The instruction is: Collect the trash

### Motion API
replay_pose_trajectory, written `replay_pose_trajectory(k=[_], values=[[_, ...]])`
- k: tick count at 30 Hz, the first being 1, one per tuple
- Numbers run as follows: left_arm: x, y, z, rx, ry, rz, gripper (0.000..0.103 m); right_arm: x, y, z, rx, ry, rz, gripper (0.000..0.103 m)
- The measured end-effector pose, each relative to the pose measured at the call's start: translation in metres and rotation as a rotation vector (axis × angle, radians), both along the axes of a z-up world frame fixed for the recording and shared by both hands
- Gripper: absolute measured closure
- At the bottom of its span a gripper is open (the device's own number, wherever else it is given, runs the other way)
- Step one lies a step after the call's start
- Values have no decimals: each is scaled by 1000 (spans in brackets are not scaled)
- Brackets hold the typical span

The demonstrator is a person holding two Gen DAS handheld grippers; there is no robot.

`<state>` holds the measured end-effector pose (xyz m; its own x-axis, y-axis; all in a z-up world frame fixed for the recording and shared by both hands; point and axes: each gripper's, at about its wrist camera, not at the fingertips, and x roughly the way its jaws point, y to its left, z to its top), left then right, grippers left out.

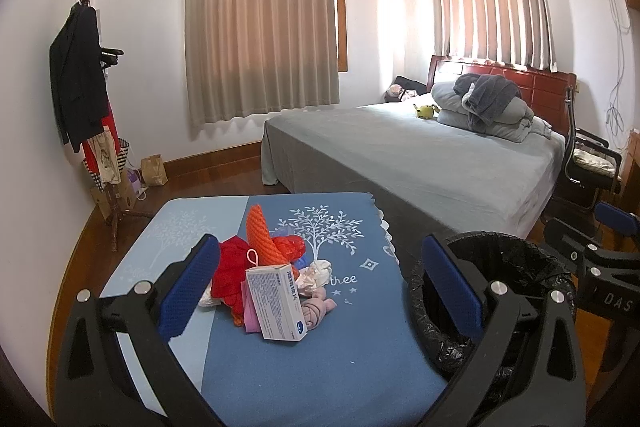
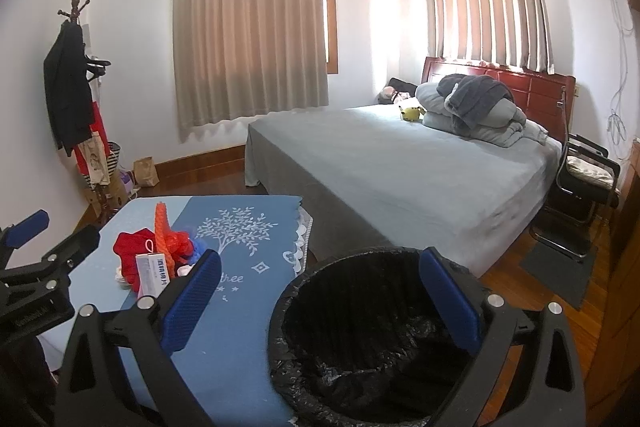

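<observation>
Right there on the table (image 1: 352,367), on its blue tree-printed cloth, sits the trash pile (image 1: 276,279): a white printed carton (image 1: 276,301) leaning at the front, an orange netted tube (image 1: 262,235) standing up behind it, red mesh (image 1: 232,267) to the left, and crumpled white and pink scraps (image 1: 318,297) to the right. Just beside the table's right edge stands a bin lined with a black bag (image 2: 360,339).

The left wrist view looks straight onto the pile and shows each scrap clearly, but catches only part of the bin's rim. The right wrist view looks down into the bin's dark inside and sees the pile only partly, off to the left behind a blue pad.

The left tongs (image 1: 320,291) are spread wide and grip nothing; the pile lies between their blue pads in that view, apart from both, while the right pad overlaps the bin's rim. The right tongs (image 2: 320,303) are likewise spread wide and hold nothing, hovering over the bin's mouth, one pad over the table's edge, the other over the bin's far rim.

Beyond stand a grey-sheeted bed (image 1: 420,155), curtained windows and a coat rack (image 1: 86,99).
</observation>
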<state>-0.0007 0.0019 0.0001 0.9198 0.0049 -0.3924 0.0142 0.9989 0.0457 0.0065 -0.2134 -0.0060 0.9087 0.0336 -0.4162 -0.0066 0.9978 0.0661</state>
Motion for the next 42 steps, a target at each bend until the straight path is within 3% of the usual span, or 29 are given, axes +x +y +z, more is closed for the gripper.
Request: replay_pose_trajectory(k=[42], values=[[0,0,0,-4,2,0,5,0,3,0,-3,2,3,6]])
